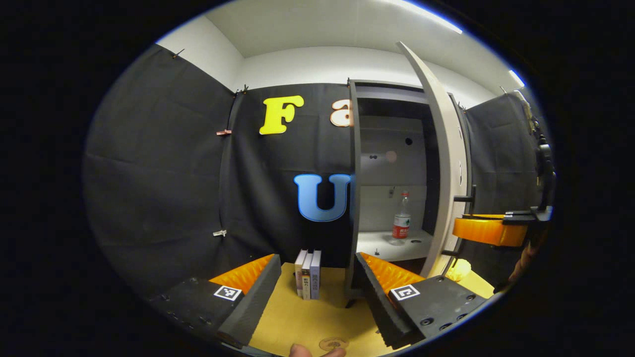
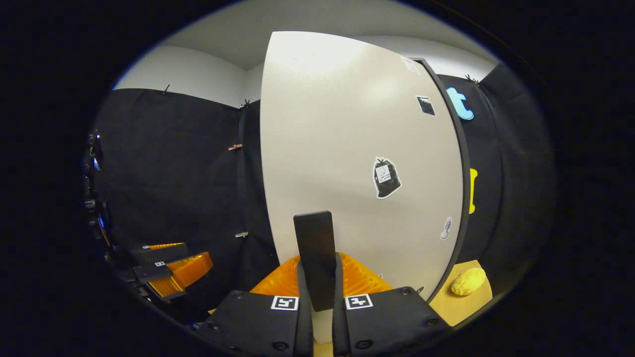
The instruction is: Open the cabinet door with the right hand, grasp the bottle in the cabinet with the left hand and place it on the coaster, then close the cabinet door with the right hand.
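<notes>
The cabinet stands at the back of the table with its white door swung wide. On its lower shelf a clear bottle with a red label and red cap stands upright. A round coaster lies on the yellow table right in front of me. My left gripper is open and holds nothing, well short of the cabinet. In the right gripper view my right gripper is shut on the black door handle of the door. The right gripper also shows beside the door edge.
Three books stand upright on the yellow table left of the cabinet. A yellow crumpled lump lies on the table to the right of the door. The left gripper shows low on the left. Fingertips of a hand are by the coaster.
</notes>
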A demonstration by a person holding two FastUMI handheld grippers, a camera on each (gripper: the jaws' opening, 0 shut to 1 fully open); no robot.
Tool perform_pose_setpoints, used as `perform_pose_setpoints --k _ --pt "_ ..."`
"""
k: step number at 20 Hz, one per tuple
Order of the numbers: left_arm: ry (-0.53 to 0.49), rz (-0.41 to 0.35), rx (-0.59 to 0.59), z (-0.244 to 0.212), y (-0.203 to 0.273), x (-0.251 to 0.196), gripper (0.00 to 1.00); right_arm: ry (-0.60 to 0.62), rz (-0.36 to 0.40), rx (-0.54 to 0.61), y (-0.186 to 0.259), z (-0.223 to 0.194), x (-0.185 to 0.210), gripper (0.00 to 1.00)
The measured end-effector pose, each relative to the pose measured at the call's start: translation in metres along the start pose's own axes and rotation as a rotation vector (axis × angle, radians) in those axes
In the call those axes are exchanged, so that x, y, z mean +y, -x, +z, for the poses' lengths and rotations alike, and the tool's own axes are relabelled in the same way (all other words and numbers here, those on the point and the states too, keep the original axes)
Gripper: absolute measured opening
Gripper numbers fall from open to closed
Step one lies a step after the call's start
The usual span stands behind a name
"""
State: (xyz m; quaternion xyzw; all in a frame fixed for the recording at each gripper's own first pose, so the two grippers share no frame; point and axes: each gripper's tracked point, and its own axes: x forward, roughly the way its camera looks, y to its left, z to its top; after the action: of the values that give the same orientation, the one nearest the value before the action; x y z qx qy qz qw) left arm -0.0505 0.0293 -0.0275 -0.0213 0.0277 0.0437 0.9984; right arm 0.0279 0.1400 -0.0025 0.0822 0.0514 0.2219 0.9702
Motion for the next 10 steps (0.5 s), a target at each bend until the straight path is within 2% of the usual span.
perform_pose_setpoints --k 1,5,10 --pt "0.001 -0.014 -0.001 0.001 0.000 -0.008 0.91 0.007 -0.009 -0.004 0.006 0.001 -0.004 0.19" --pt "-0.001 -0.066 -0.009 0.005 -0.006 -0.035 0.93 0.032 -0.076 -0.020 0.036 0.006 -0.022 0.19" --pt "0.001 -0.127 -0.019 0.008 -0.012 -0.070 0.93 0.065 -0.209 -0.038 0.063 0.013 -0.058 0.18"
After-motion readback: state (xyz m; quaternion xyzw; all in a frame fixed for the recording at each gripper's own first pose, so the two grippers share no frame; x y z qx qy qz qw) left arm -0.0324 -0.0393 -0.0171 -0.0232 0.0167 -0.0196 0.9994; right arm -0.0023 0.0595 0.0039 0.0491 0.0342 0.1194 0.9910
